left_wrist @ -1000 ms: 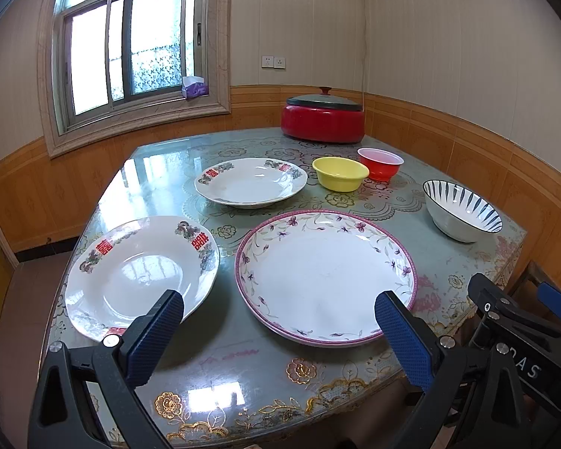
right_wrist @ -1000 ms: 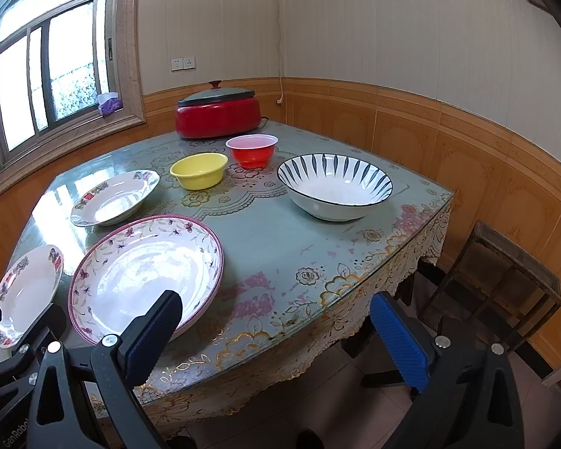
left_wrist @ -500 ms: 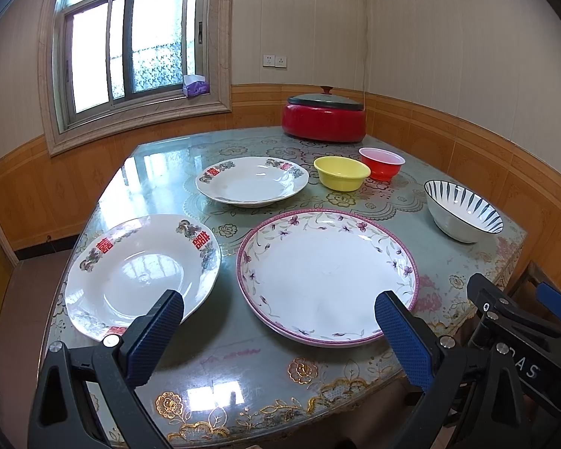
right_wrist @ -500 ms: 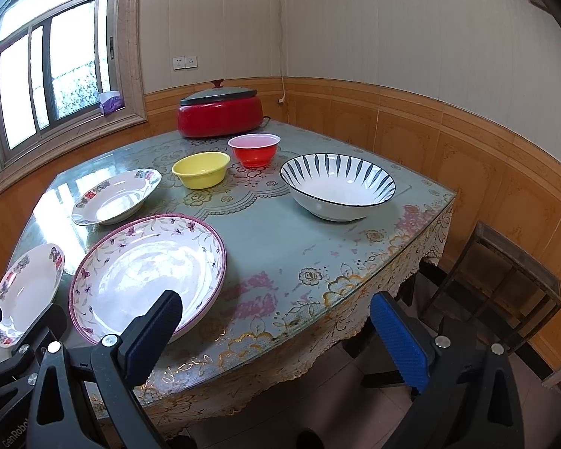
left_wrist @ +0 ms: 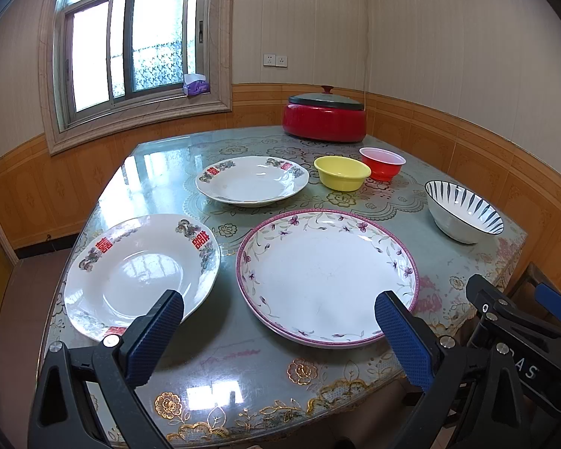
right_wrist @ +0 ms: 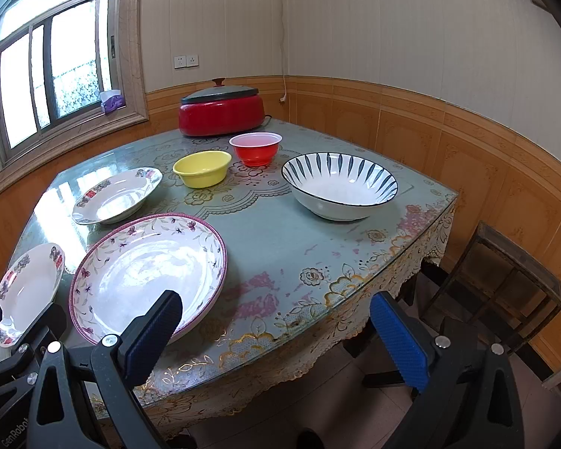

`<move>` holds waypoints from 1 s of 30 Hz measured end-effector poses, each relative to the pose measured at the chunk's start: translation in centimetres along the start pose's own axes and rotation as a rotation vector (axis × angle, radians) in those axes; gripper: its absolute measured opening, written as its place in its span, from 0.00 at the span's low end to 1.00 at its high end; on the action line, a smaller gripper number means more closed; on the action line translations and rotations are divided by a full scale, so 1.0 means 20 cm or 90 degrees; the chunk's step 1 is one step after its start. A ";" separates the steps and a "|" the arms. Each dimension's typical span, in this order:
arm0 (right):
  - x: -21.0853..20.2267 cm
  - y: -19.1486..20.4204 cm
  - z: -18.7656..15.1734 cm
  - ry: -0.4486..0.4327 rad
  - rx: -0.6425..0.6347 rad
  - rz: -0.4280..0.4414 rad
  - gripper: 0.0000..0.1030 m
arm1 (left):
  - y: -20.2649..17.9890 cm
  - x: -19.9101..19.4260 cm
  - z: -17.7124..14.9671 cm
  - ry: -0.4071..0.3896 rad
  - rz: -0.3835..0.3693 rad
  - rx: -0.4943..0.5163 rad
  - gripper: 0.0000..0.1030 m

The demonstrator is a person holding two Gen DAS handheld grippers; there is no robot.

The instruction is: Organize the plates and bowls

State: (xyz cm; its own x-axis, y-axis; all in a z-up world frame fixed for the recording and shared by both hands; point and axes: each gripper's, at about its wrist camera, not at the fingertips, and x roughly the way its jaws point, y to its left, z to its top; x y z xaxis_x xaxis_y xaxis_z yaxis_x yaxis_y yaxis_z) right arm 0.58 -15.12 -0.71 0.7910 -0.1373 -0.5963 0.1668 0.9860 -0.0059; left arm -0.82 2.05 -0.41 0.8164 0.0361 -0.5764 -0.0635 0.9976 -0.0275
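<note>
Both tools idle at the near edge of the surface [left_wrist: 243, 366], nothing gripped: left tool [left_wrist: 280, 336] has its blue pads spread wide, hovering just short of the big floral plate [left_wrist: 327, 277]; right tool [right_wrist: 276, 336] is equally wide apart, its left pad over the near rim of that same plate, its right pad hanging past the surface edge above the floor. Layout from the left wrist view: floral plate with pink rim sits near-centre; white plate with red characters [left_wrist: 142, 275] lies just left of it, not touching; a second white plate with the same red marks [left_wrist: 252, 179] sits further back. Behind that, yellow bowl [left_wrist: 342, 173] and red bowl [left_wrist: 382, 162] stand just beside each other, looks like touching or nearly so, can't tell. Blue-striped bowl [left_wrist: 463, 211] sits alone on the right side, well apart from the small bowls. All dishes upright, all look empty, nothing stacked. Red electric pot [left_wrist: 324, 118] with dark lid sits at the far edge by the wall. Wooden stool [right_wrist: 501, 284] stands on the floor off the right corner. Purple tissue box [left_wrist: 195, 84] on the window sill. Surface has a glossy floral cover with glare patches
</note>
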 end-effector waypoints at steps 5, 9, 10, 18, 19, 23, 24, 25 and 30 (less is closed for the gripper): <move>0.00 0.00 0.00 0.000 0.000 0.000 1.00 | 0.00 0.01 0.00 0.001 0.000 0.000 1.00; 0.00 0.00 0.00 0.002 0.000 0.001 1.00 | -0.01 0.01 0.00 0.002 0.000 -0.001 1.00; 0.01 0.00 0.00 0.004 -0.001 0.002 1.00 | -0.01 0.02 0.00 0.004 -0.001 -0.001 1.00; 0.09 -0.04 0.07 0.023 -0.039 0.132 1.00 | 0.07 0.07 0.01 0.043 -0.133 -0.050 1.00; 0.10 -0.04 0.09 0.033 -0.043 0.158 1.00 | 0.09 0.08 0.01 0.052 -0.139 -0.057 1.00; 0.22 -0.05 0.16 0.093 -0.060 0.278 1.00 | 0.18 0.09 0.02 0.060 -0.154 -0.086 1.00; 0.24 -0.05 0.18 0.105 -0.060 0.303 1.00 | 0.20 0.09 0.02 0.059 -0.151 -0.091 1.00; 0.27 -0.04 0.20 0.113 -0.063 0.322 1.00 | 0.22 0.09 0.02 0.059 -0.145 -0.095 0.99; 0.47 0.02 0.28 0.166 -0.106 0.382 0.93 | 0.28 0.11 0.00 0.080 -0.122 -0.108 0.92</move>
State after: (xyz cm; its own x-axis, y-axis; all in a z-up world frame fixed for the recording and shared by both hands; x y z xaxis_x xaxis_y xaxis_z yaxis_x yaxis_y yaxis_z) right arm 11.51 -16.57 -1.80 0.5464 0.4453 -0.7094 -0.3660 0.8888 0.2760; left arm 0.63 7.78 -1.91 0.7462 -0.1708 -0.6434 -0.0178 0.9611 -0.2758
